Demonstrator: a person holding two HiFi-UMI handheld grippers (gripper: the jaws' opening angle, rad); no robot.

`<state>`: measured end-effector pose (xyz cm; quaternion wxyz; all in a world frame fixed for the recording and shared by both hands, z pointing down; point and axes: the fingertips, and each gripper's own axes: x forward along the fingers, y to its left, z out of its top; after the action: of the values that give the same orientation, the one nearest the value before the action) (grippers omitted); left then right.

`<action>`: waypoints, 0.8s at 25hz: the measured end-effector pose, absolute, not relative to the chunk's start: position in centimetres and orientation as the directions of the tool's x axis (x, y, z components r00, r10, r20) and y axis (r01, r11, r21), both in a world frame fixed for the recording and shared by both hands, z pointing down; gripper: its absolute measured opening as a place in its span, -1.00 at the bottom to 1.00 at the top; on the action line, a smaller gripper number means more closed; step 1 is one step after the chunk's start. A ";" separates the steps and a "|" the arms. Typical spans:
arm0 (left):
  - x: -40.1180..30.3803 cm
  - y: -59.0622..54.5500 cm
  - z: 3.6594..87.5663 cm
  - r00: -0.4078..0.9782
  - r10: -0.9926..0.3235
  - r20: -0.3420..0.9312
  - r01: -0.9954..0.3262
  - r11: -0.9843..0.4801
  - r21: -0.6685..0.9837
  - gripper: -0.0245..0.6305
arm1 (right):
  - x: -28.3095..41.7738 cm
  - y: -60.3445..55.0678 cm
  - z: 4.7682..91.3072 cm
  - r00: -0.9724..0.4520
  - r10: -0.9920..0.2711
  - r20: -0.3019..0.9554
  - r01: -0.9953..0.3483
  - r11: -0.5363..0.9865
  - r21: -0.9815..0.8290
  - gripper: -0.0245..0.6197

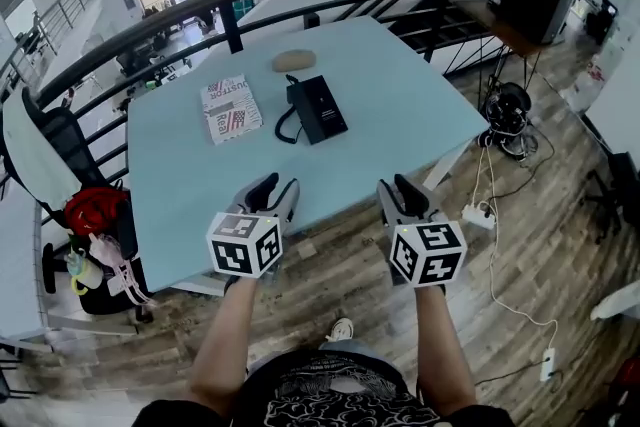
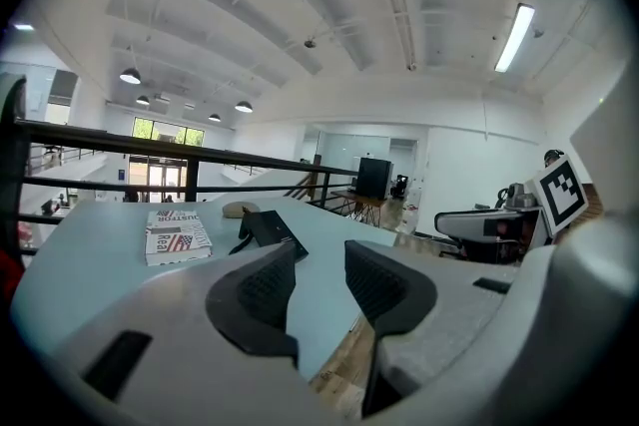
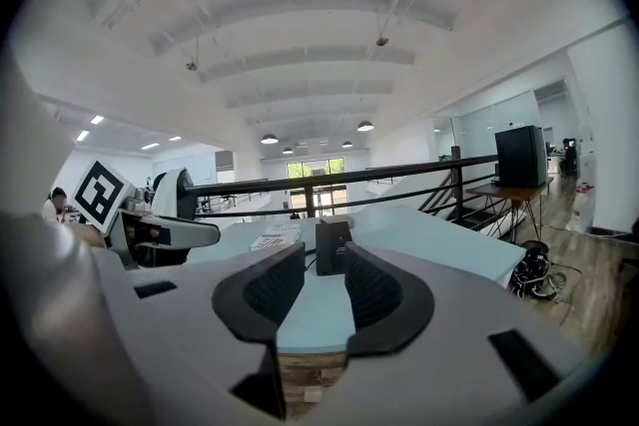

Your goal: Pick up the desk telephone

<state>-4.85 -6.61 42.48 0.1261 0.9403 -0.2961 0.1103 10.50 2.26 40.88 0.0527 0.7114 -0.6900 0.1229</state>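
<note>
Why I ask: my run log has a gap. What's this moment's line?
left hand-held gripper: open, empty | right hand-held gripper: open, empty | desk telephone: on table, untouched

Only the book (image 1: 231,108) on the table (image 1: 400,105) bears readable print. Its cover shows "Real" in large letters beside a stars-and-stripes design, and a heading of which only "USTOR" is legible. The left gripper (image 1: 277,187) and right gripper (image 1: 398,187) carry cubes with black-and-white square markers.

Pale blue table (image 1: 420,105) on wood floor (image 1: 540,245), beside black railing (image 1: 150,20).
</note>
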 end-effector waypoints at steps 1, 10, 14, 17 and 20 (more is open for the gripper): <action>-4.4 -6.8 42.6 0.797 -0.532 0.286 -0.588 -0.790 0.172 -0.49 | 11.0 2.0 41.0 0.007 -0.969 0.249 -0.995 -0.032 -0.097 -0.59; -2.1 -8.9 43.4 0.761 -0.568 0.315 -0.634 -0.755 0.171 -0.39 | 14.0 -0.7 42.0 -0.065 -0.962 0.265 -0.992 0.034 -0.121 -0.38; -1.2 -10.4 43.5 0.754 -0.578 0.313 -0.644 -0.744 0.178 -0.39 | 15.2 -2.2 42.4 -0.083 -0.959 0.272 -0.991 0.052 -0.121 -0.34; -0.5 -11.6 44.0 0.748 -0.582 0.320 -0.652 -0.735 0.187 -0.39 | 15.8 -3.7 42.6 -0.099 -0.956 0.276 -0.990 0.067 -0.122 -0.33; 0.2 -13.1 44.6 0.743 -0.585 0.326 -0.658 -0.727 0.196 -0.39 | 16.3 -5.4 43.2 -0.118 -0.950 0.288 -0.988 0.083 -0.130 -0.31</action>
<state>0.23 -13.06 44.58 0.1510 0.9213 -0.3372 0.1215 16.35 -5.39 43.24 0.0642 0.6609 -0.7332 0.1465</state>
